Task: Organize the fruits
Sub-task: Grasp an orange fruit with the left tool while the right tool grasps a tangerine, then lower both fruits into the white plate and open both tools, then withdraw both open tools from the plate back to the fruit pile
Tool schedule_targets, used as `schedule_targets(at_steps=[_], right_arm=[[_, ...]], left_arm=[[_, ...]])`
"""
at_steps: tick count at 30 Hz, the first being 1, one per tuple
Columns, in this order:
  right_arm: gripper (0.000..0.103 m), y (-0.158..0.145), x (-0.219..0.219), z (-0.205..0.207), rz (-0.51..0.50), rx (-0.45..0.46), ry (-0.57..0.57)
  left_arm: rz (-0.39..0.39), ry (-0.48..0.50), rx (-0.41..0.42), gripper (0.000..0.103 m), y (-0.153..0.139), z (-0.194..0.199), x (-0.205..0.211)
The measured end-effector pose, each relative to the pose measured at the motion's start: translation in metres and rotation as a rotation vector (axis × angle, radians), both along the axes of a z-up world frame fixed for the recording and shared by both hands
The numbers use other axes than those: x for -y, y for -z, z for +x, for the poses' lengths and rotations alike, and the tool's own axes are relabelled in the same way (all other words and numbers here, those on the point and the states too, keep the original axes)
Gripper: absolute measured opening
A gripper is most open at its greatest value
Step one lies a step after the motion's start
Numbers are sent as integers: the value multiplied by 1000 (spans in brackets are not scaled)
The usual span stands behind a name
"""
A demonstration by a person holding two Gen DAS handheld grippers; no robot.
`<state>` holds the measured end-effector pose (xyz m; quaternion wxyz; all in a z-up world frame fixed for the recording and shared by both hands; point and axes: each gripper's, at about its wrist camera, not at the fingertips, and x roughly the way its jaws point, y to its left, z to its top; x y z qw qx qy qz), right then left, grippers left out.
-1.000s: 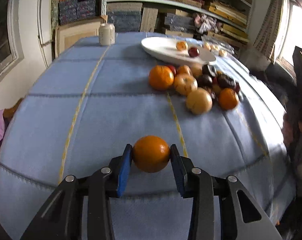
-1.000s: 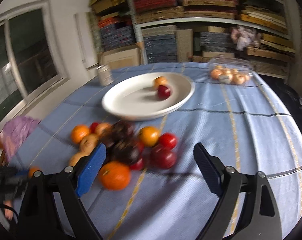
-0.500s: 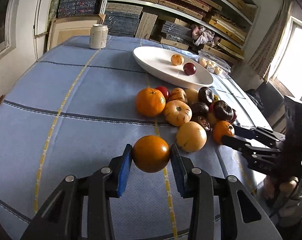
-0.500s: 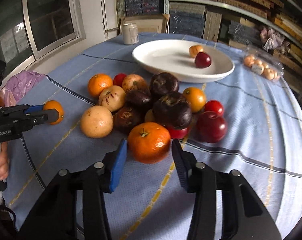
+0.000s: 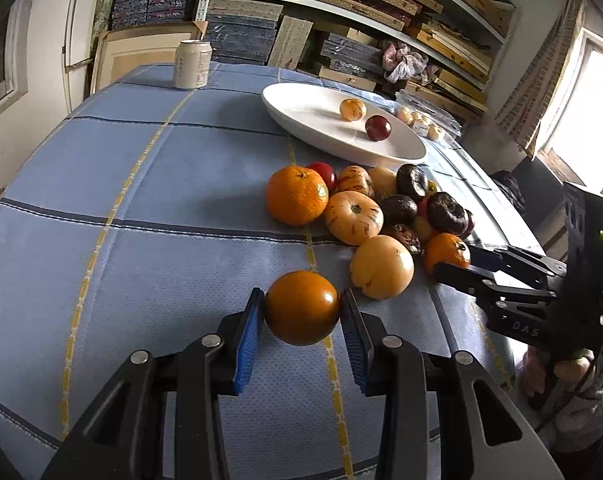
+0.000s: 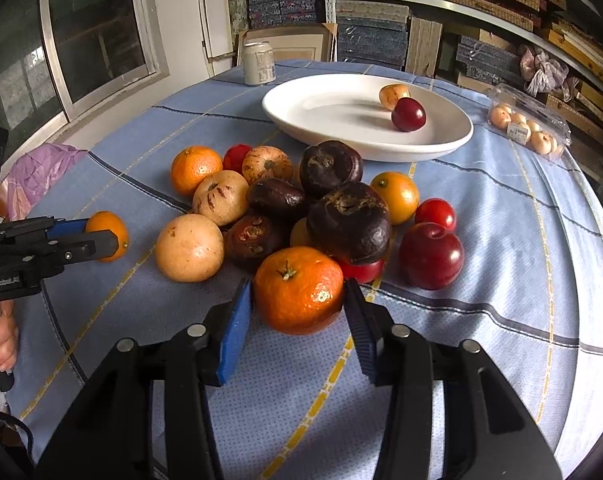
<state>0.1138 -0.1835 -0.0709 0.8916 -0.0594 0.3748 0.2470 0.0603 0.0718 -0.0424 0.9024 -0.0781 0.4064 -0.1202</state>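
My left gripper [image 5: 302, 297] is shut on a smooth orange fruit [image 5: 301, 314] and holds it just above the blue cloth, left of the fruit pile. My right gripper [image 6: 297, 286] is shut on a tangerine [image 6: 299, 292] at the near edge of the pile [image 6: 333, 208], with both pads against its sides. The pile mixes oranges, pale striped fruits, dark purple fruits and red plums. Behind it, a white plate [image 6: 333, 116] holds a red plum [image 6: 408, 114] and a pale fruit [image 6: 393, 95]. In the left wrist view the right gripper [image 5: 451, 258] is at the pile's right side.
A drink can [image 6: 258, 63] stands at the table's far edge. A clear plastic box of small fruits [image 6: 529, 128] lies right of the plate. A purple bag [image 6: 37, 172] sits off the left edge. Shelves of stacked boxes fill the back wall.
The right gripper came down to the tangerine at the front of the pile and closed on it. The left gripper, still gripping its orange fruit, shifted nearer the pile, then stayed still.
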Motion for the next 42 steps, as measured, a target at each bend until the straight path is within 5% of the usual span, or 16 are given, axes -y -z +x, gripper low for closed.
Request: schedule_targets(at_steps=[7,14,24,30,38,42], right_arm=[[45,-43,32,-13,144,87,28],[45,-92,49,58,152,136,130],[45,-57,27,149,123,31,166],[48,-50,27,153,110,36,175],[50,-81,48,125,159,128,196],[60,-97,66,95,200,184,229]], left_arm=[[58,17,50,39,-31,21,12],[95,36,151,39,-84,106,47],[79,20,73,38,-44,190,70],[85,24,55,38,-35,192,64],[82,5,111,38,-58,168,57],[82,-22,144,53,-67,134,47]])
